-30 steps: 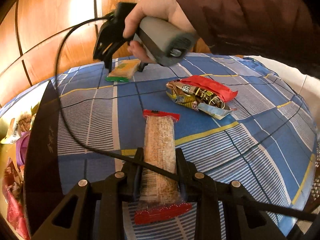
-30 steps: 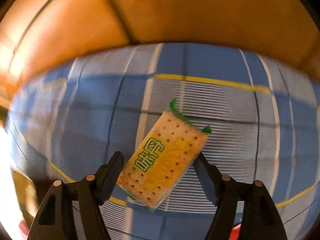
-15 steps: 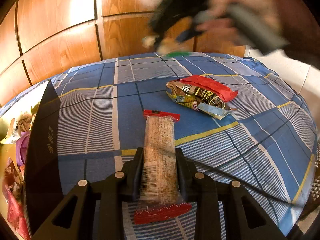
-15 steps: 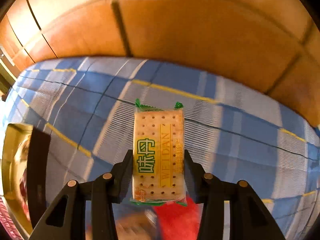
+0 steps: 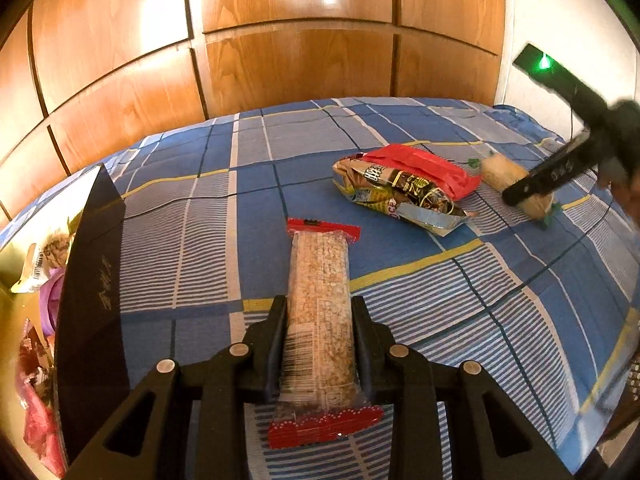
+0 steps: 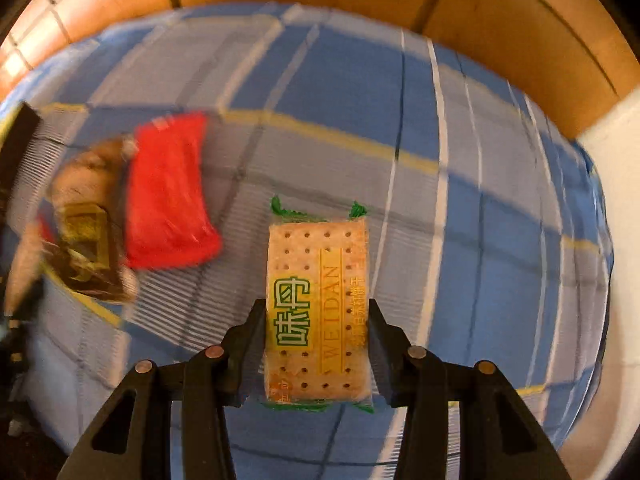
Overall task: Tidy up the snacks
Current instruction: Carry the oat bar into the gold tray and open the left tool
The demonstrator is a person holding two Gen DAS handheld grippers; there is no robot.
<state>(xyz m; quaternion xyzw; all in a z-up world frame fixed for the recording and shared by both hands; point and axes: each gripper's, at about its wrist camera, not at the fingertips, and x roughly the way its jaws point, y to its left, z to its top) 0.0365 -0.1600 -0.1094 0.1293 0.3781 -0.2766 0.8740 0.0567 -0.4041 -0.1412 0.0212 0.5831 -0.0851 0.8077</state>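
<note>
My left gripper (image 5: 319,328) is shut on a long clear pack of oat crackers with red ends (image 5: 319,292), which lies along the blue checked bedspread (image 5: 192,220). My right gripper (image 6: 316,332) is shut on a cracker pack with green edges and yellow print (image 6: 318,304), held above the bedspread (image 6: 500,240). In the left wrist view the right gripper (image 5: 532,188) shows at the right, blurred, with the cracker pack (image 5: 500,172) in it. A red packet (image 5: 424,166) and a brown-and-yellow snack bag (image 5: 396,196) lie together mid-bed; both show blurred in the right wrist view, the red packet (image 6: 168,192) and the bag (image 6: 84,224).
A black box flap (image 5: 92,292) stands at the left edge, with a box of several snacks (image 5: 36,280) behind it. Wooden wardrobe panels (image 5: 296,40) rise behind the bed. A white wall (image 5: 560,40) is at the right.
My right gripper closed on the green-edged cracker pack, lifted it and carried it from the far side to the right of the red packet. My left gripper stayed shut on the oat cracker pack.
</note>
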